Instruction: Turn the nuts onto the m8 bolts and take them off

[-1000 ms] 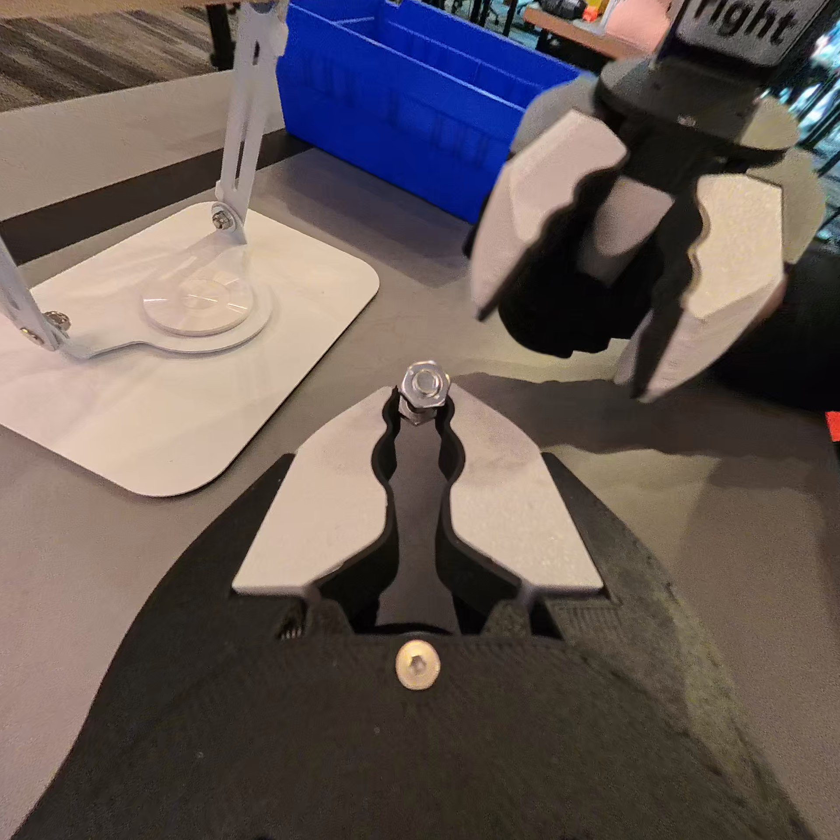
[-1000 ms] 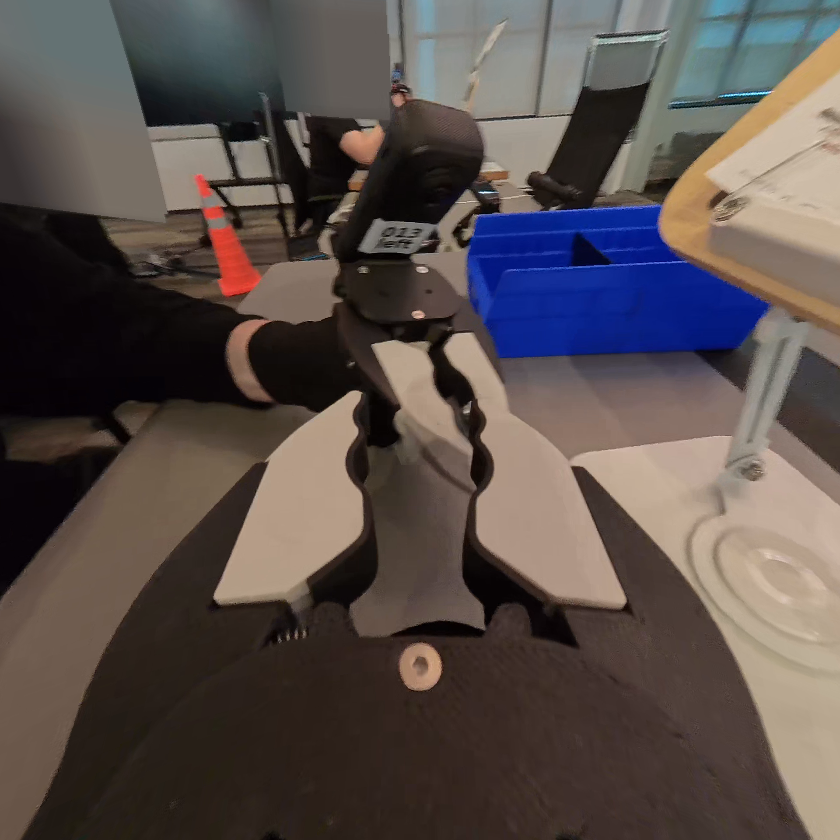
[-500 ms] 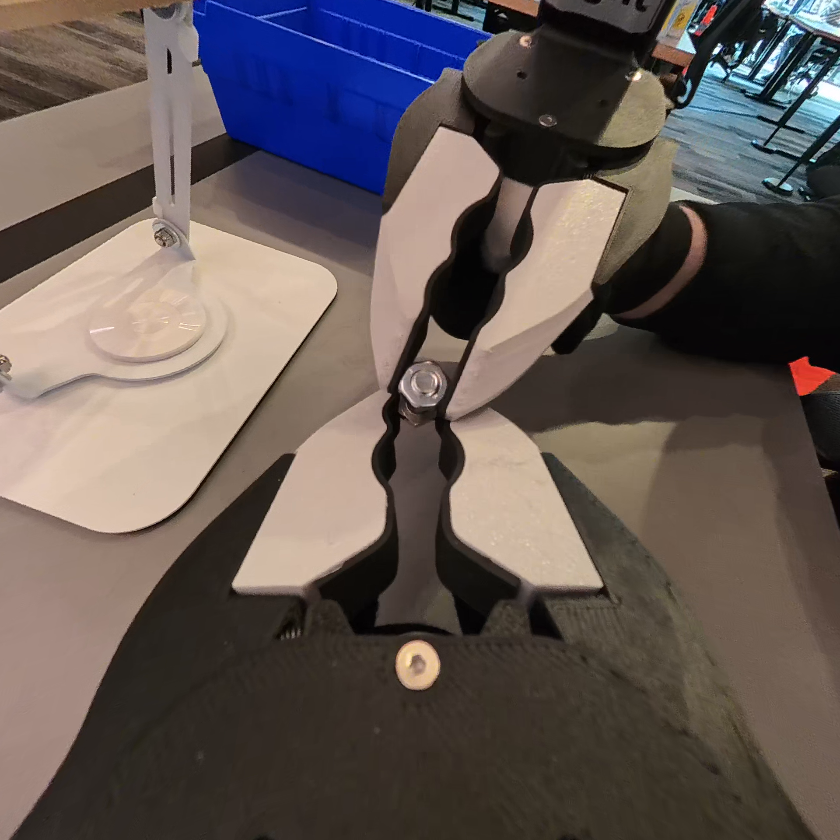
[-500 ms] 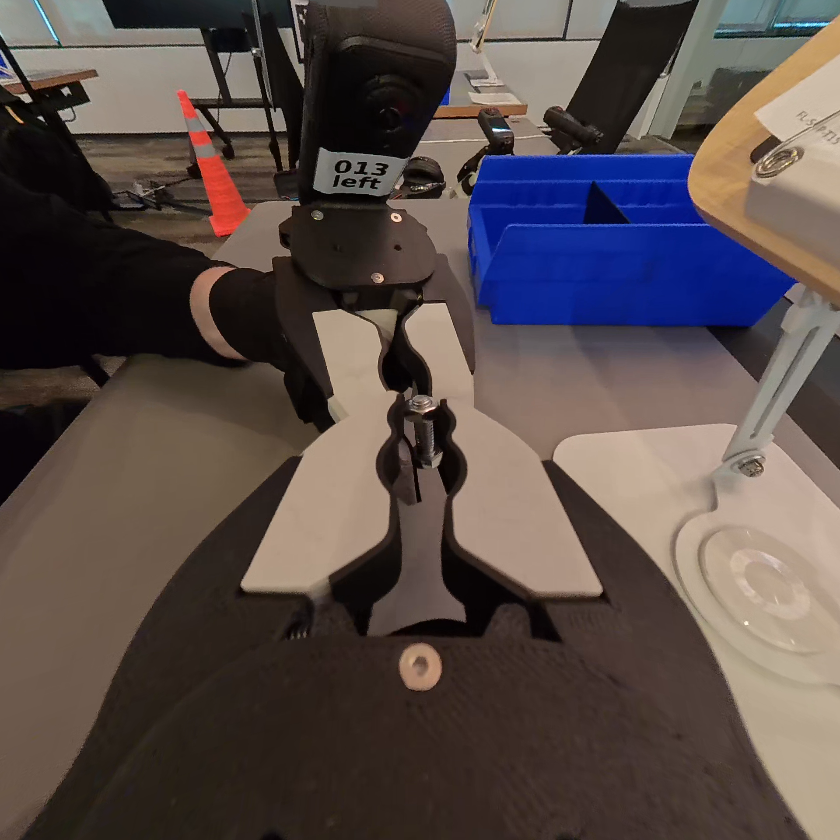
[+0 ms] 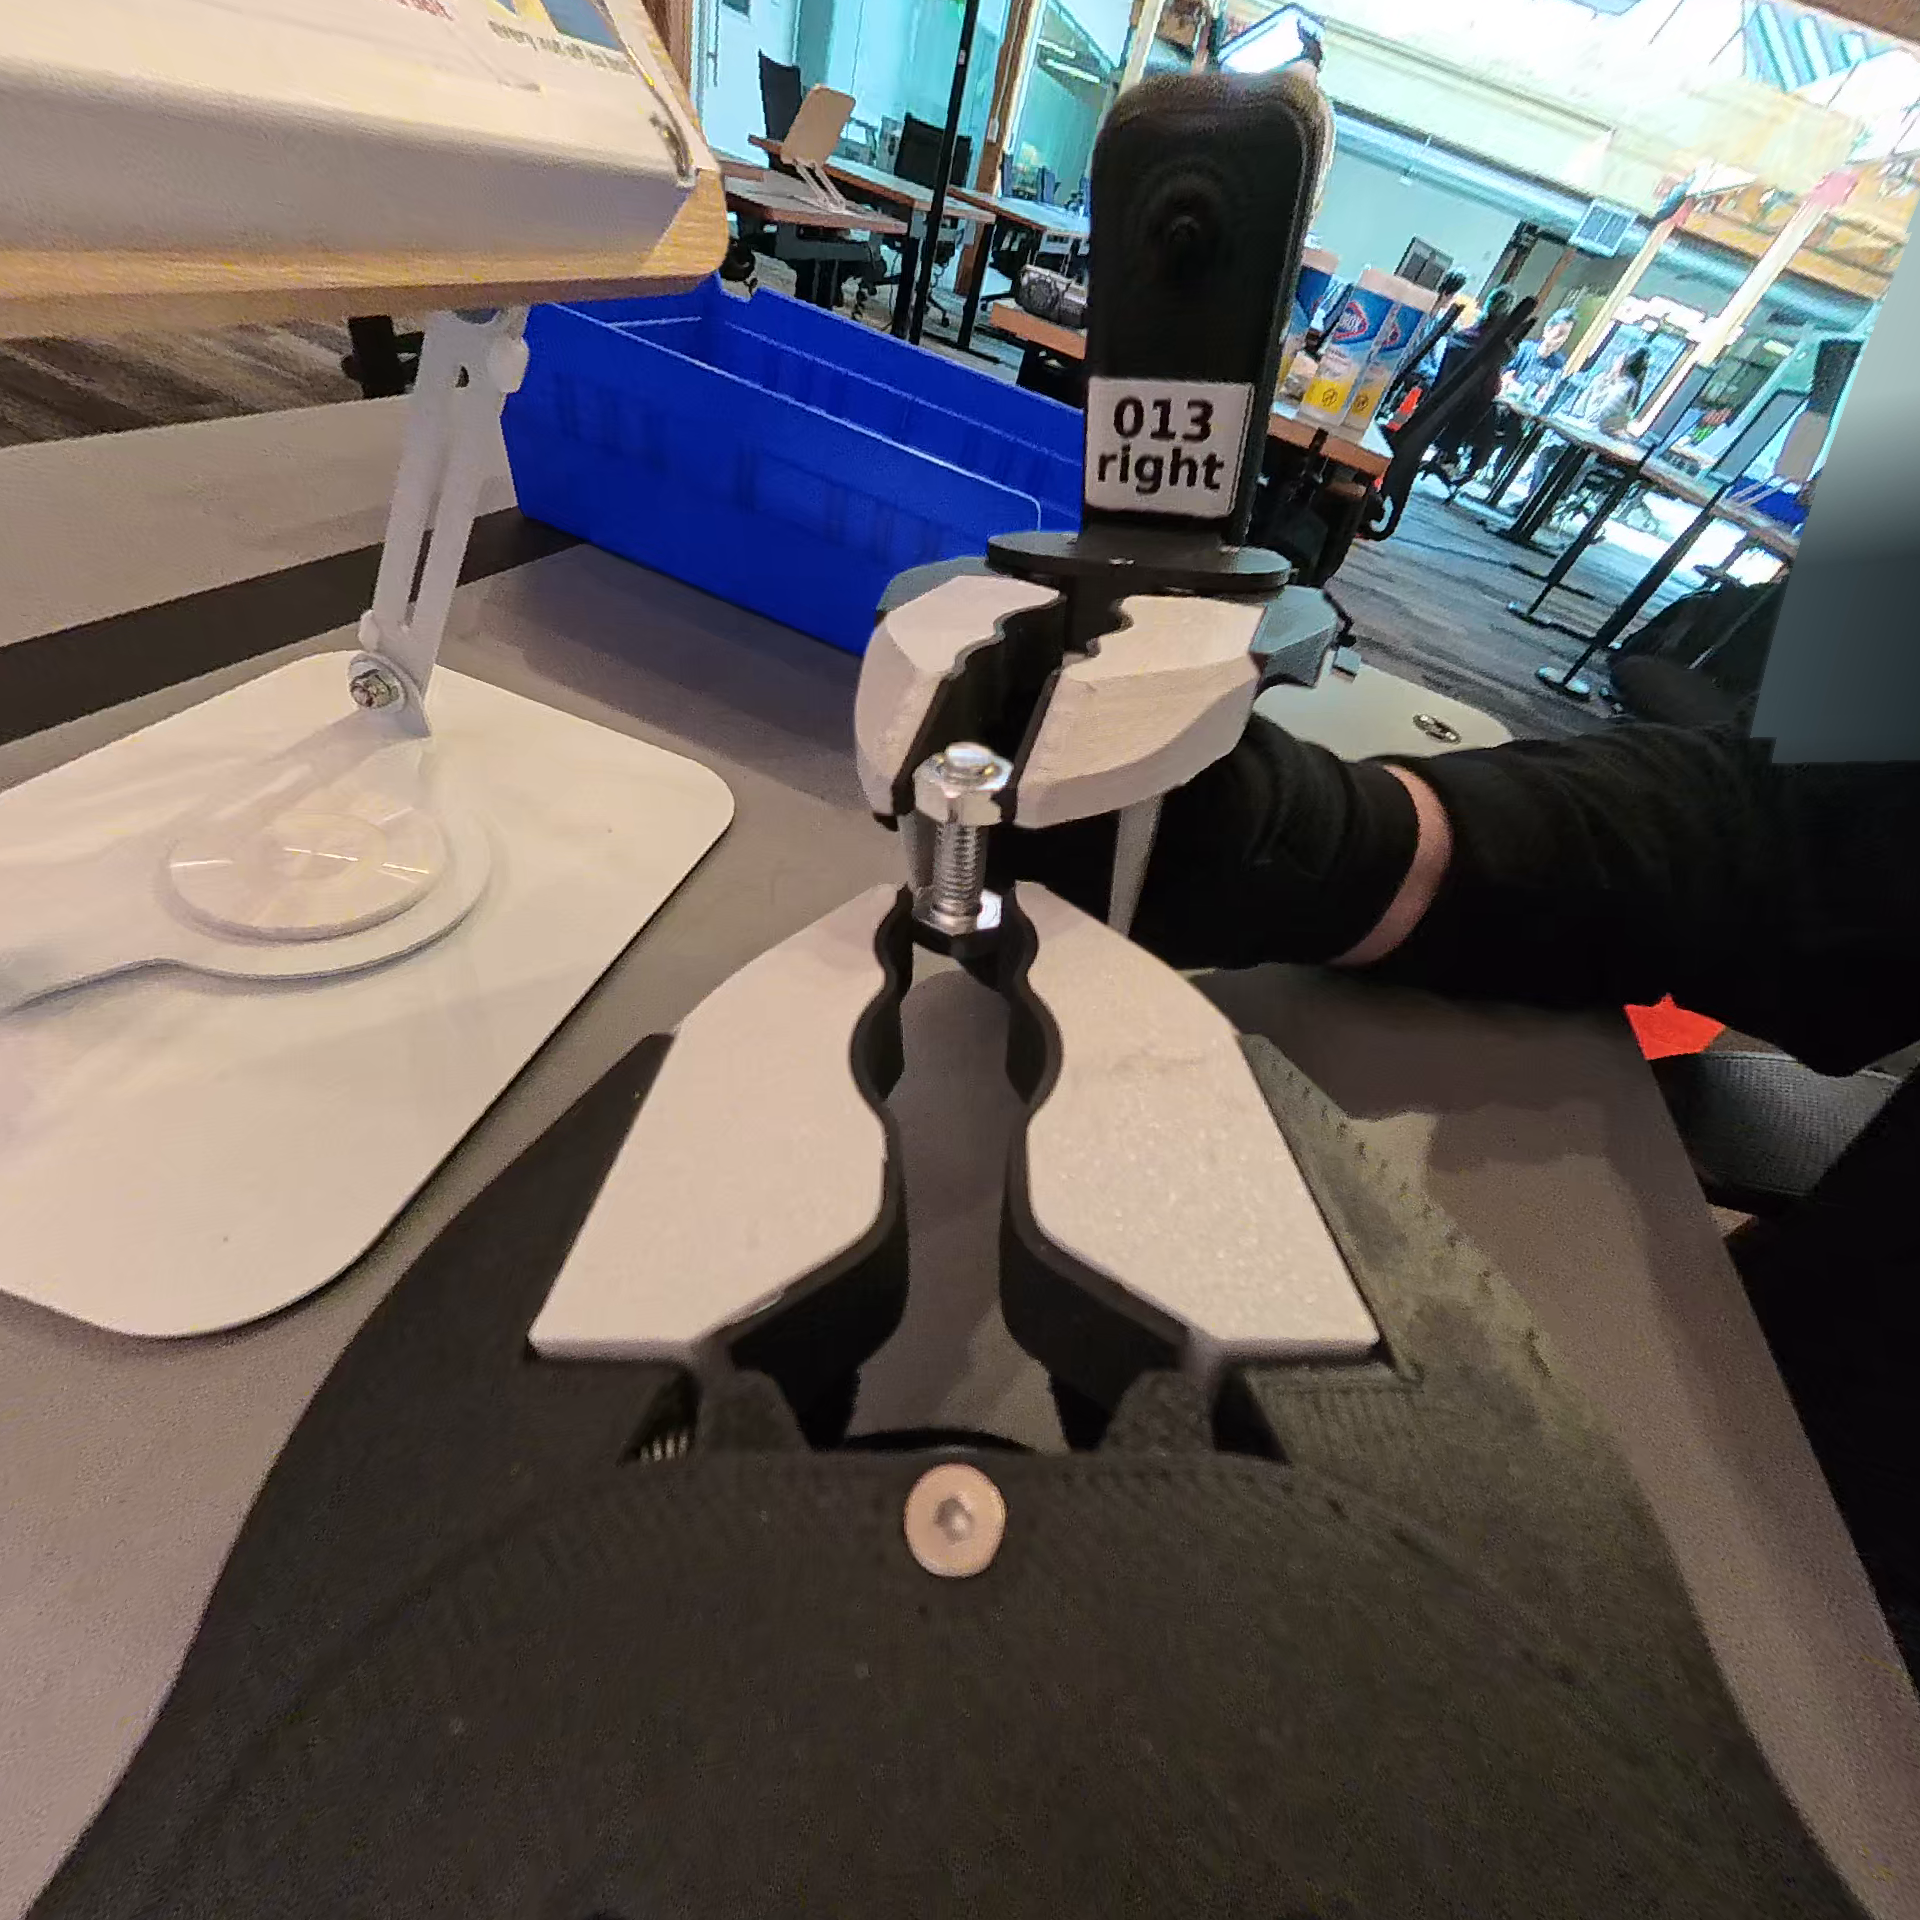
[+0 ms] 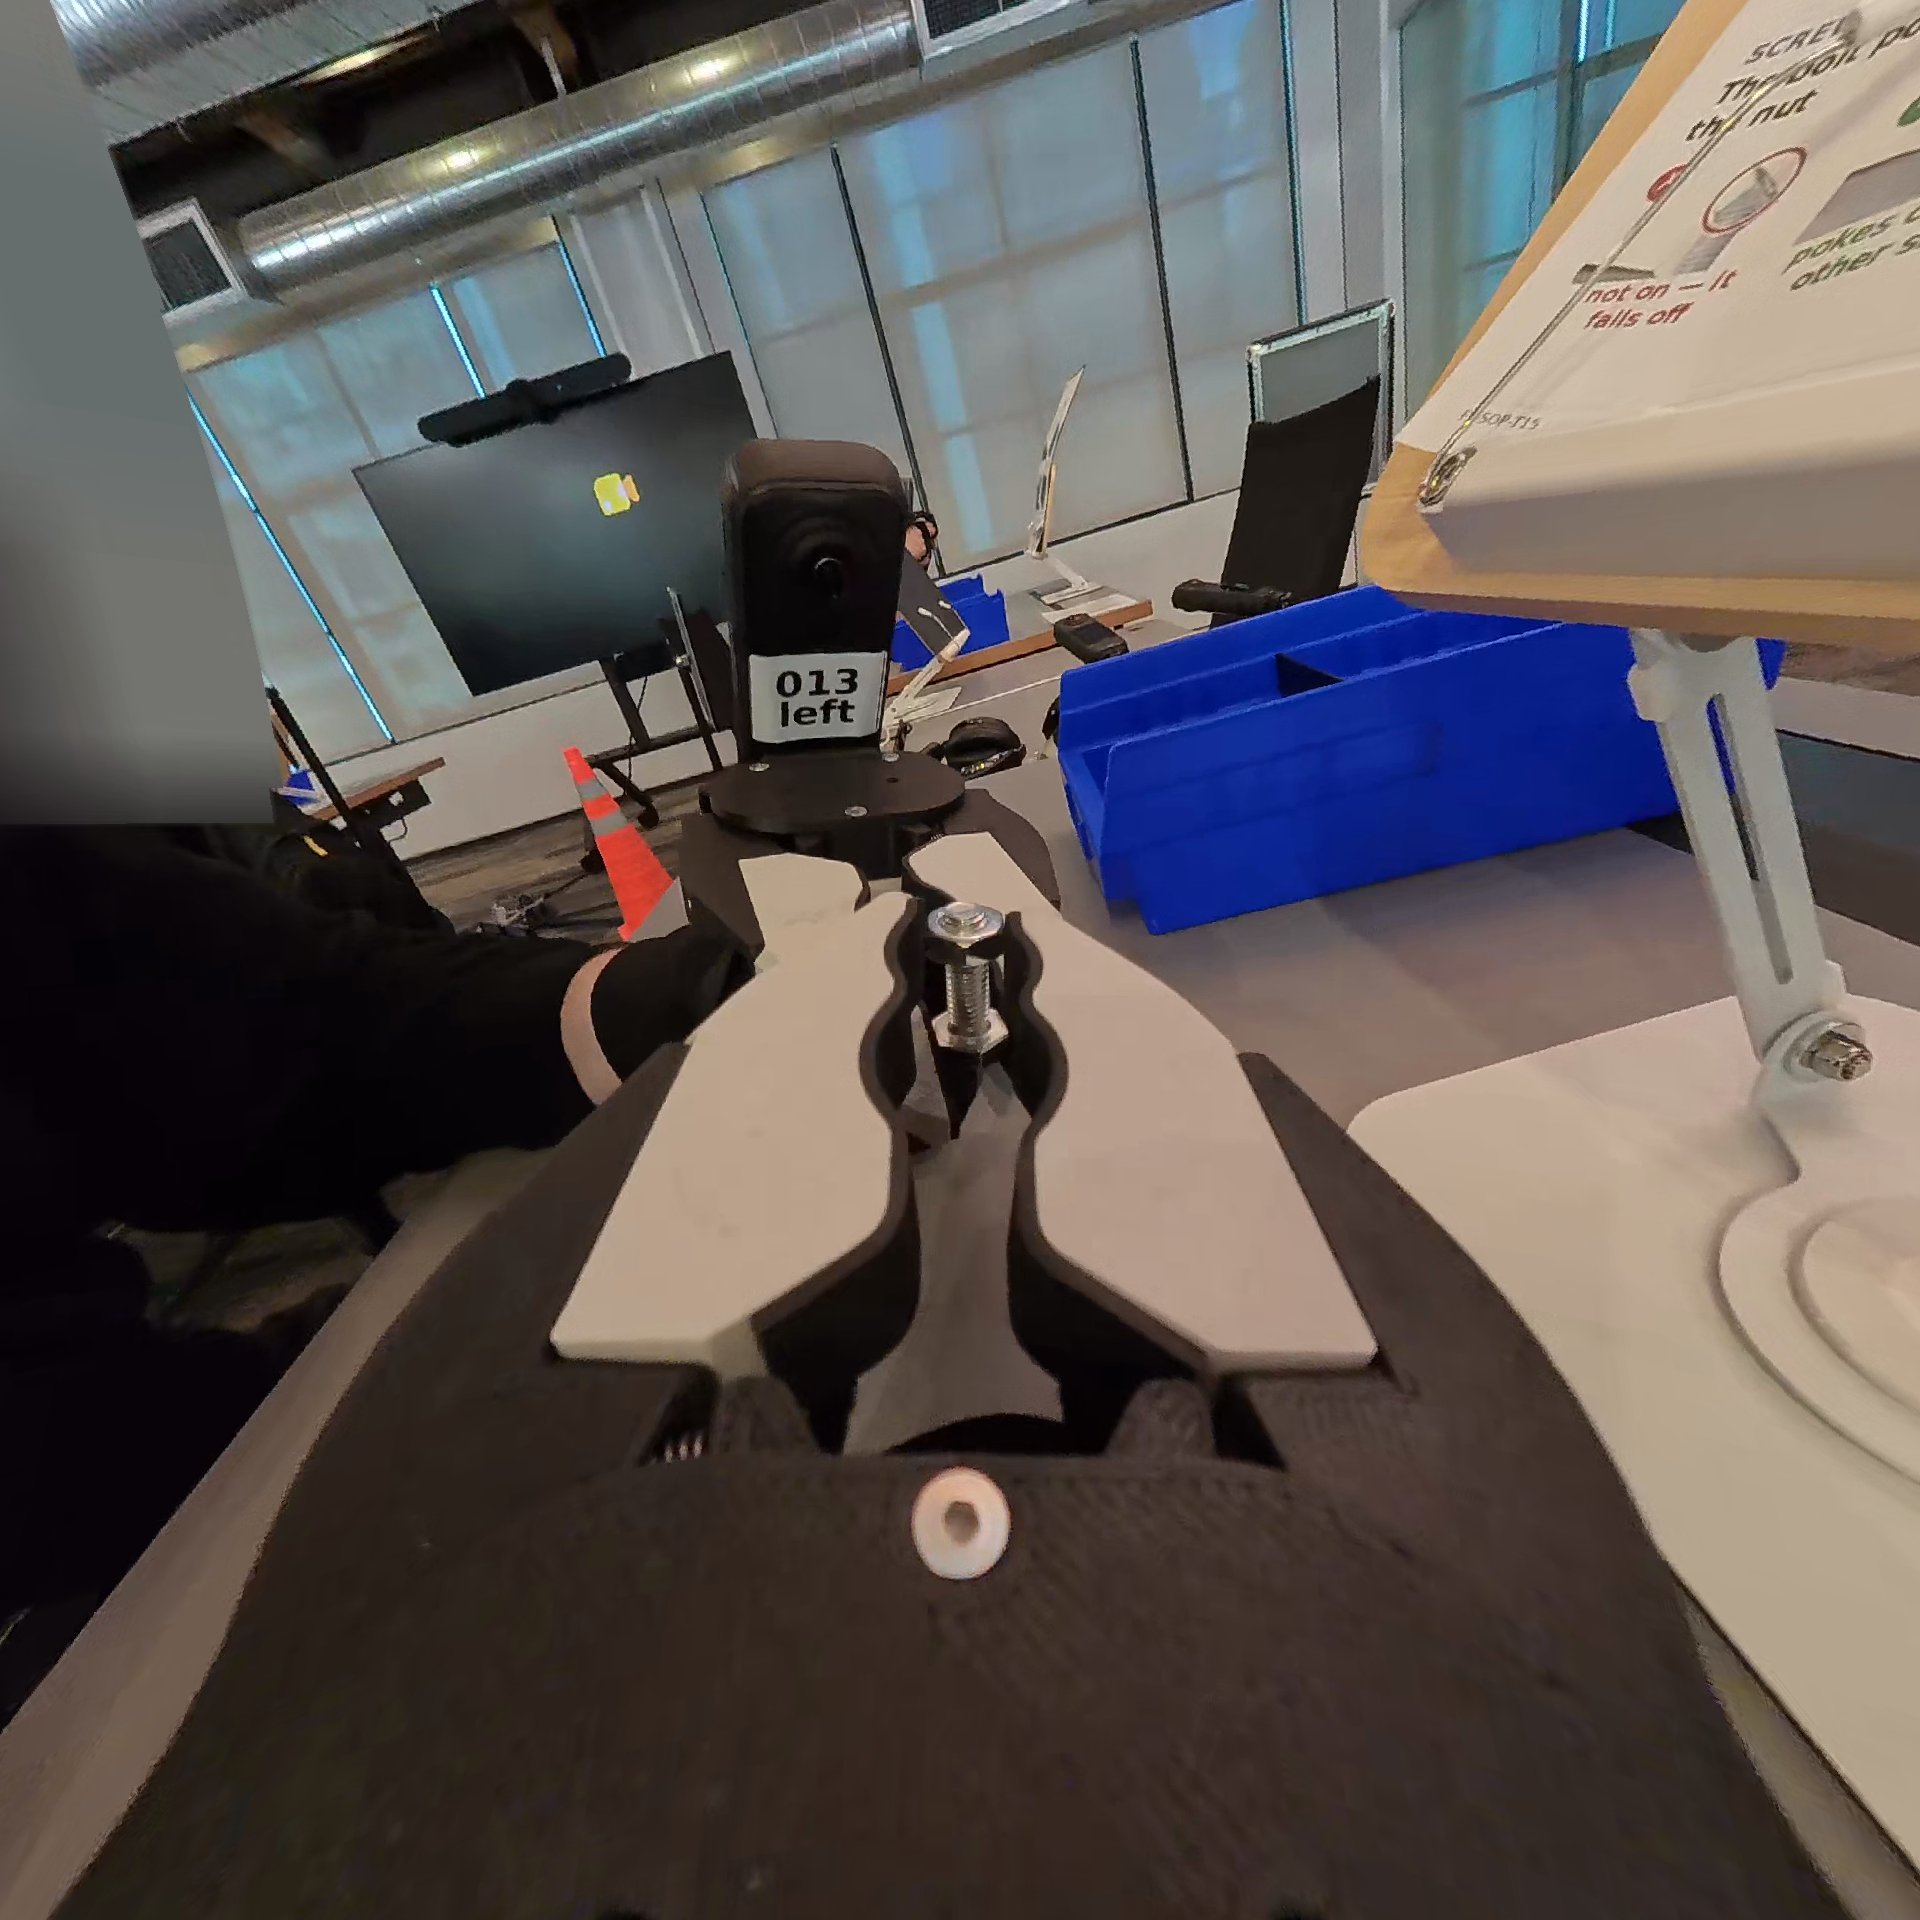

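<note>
Left gripper level, jaws pinching bolt head — right gripper opposite, clamping nut

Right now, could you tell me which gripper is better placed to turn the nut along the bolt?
The right gripper, probably. Its fingers press on the nut at the upper end of the bolt, while the left gripper clamps the bolt's lower end and steadies it.

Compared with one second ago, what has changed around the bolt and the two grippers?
The right gripper came in from the upper right, open, and closed on the nut at the bolt's top. The left gripper stayed clamped on the bolt's lower end; stand and blue bin unchanged.
</note>
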The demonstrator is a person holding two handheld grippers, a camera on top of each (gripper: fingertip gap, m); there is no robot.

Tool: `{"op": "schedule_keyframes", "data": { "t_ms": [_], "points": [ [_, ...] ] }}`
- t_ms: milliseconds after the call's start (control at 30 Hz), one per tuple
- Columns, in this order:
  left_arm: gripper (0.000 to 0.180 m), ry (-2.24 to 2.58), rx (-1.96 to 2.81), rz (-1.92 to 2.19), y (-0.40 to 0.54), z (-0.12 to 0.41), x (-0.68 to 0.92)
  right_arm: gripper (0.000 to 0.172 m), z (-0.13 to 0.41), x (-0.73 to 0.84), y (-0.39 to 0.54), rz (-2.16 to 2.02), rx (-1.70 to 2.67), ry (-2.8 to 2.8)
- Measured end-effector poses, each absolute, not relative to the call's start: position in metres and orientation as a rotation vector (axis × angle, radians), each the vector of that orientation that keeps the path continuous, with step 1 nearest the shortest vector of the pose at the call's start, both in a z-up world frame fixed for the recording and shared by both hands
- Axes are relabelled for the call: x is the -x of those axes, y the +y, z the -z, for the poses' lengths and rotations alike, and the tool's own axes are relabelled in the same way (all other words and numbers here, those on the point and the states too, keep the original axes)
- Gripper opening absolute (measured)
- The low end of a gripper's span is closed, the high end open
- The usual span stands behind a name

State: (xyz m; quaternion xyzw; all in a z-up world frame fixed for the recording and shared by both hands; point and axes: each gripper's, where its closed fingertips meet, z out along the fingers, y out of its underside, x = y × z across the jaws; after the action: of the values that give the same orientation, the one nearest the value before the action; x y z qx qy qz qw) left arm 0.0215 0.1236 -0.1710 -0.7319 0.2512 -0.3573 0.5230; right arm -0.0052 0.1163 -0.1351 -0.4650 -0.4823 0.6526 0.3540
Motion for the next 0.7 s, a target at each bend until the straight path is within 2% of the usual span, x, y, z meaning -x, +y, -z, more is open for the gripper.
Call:
{"op": "schedule_keyframes", "data": {
  "t_ms": [267,333,433,467,633,667,700],
  "points": [
    [0.014,0.621,1.757,0.861,0.121,0.171,-0.022,0.015,0.134,0.005,0.116,-1.706,1.198,-1.243],
    [0.014,0.636,1.770,0.860,0.120,0.173,-0.023,0.033,0.135,0.005,0.117,-1.701,1.205,-1.265],
    [0.015,0.655,1.777,0.855,0.118,0.174,-0.026,0.047,0.135,0.007,0.115,-1.658,1.190,-1.314],
    [0.014,0.649,1.780,0.853,0.119,0.174,-0.025,0.047,0.134,0.007,0.113,-1.661,1.176,-1.335],
    [0.014,0.596,1.783,0.883,0.121,0.171,-0.017,0.044,0.134,-0.006,0.104,-1.668,1.129,-1.399],
    [0.014,0.567,1.789,0.868,0.124,0.171,-0.012,0.011,0.130,-0.018,0.097,-1.721,1.066,-1.430],
    [0.014,0.563,1.790,0.874,0.124,0.171,-0.009,0.006,0.128,-0.027,0.096,-1.752,1.058,-1.426]
  ]
}}
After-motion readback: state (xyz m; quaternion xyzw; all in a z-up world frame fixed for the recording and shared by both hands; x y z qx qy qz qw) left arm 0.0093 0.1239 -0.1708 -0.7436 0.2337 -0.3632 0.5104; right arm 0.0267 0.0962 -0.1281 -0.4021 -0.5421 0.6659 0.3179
